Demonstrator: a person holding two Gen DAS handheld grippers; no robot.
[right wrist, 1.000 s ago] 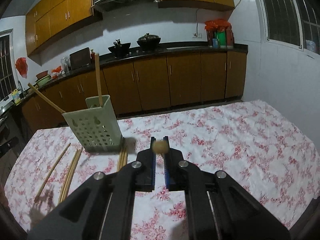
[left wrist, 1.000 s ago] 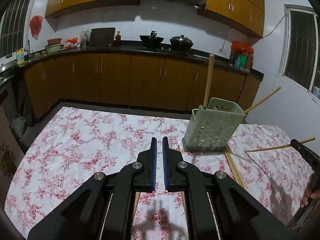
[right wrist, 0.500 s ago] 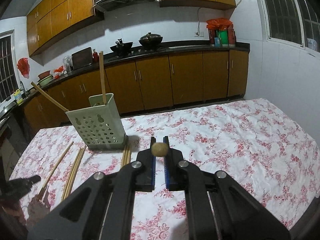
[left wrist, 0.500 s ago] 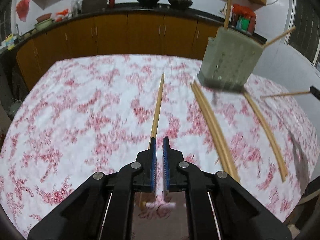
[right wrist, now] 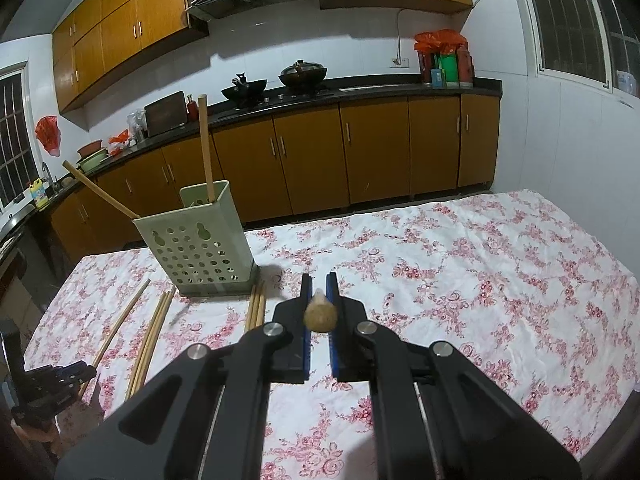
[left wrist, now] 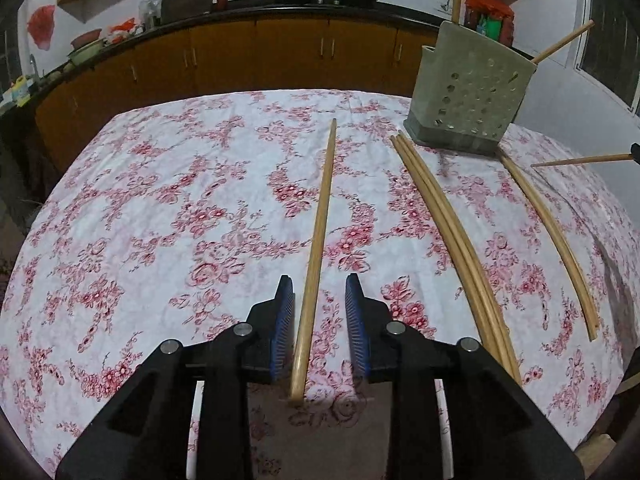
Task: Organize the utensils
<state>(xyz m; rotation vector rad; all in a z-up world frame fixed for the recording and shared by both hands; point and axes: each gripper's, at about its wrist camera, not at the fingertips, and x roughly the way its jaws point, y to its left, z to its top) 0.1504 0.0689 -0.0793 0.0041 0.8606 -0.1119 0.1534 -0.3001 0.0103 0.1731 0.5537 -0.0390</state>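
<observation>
A pale green perforated utensil holder [left wrist: 468, 92] stands at the table's far right with two chopsticks sticking out; it also shows in the right wrist view [right wrist: 198, 246]. My left gripper [left wrist: 319, 284] is open, low over the table, its jaws on either side of a single wooden chopstick [left wrist: 320, 224] lying flat. My right gripper [right wrist: 319, 282] is shut on a chopstick [right wrist: 320, 314] seen end-on, held above the table to the right of the holder. It shows at the far right of the left wrist view [left wrist: 584, 159].
Several more chopsticks lie on the floral tablecloth: a bundle [left wrist: 444, 220] and a pair [left wrist: 552, 236] near the holder, also in the right wrist view [right wrist: 154, 334]. Kitchen cabinets and a counter [right wrist: 360, 92] run behind the table. The table's near edge [left wrist: 320, 432] is close below my left gripper.
My left gripper dropped down toward the table, opened, and now straddles the single chopstick. My right gripper rose slightly, still holding its chopstick.
</observation>
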